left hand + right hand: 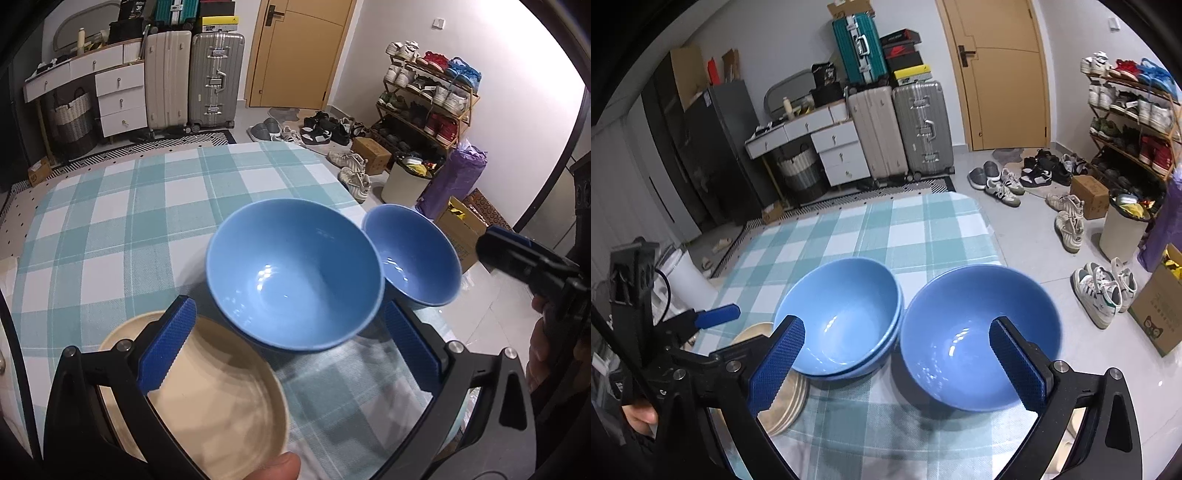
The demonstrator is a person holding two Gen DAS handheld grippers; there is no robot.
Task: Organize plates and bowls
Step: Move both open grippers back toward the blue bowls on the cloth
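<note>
Checked teal-white tablecloth (923, 229), frame centre. Stacked blue bowls (842, 314) lower centre, single blue bowl (960, 332) just right, beige plates (786, 402) lower left. Left gripper (291, 343) jaws wide, empty. Right gripper (897, 362) jaws wide, empty. Black box (138, 9) upper left, writing illegible.

Two glossy blue bowls nested upright (846, 317) are seen beside a single matching blue bowl (975, 339), w/ a stack of flat beige plates (207, 398) set adjacent, all on checked cloth.
</note>
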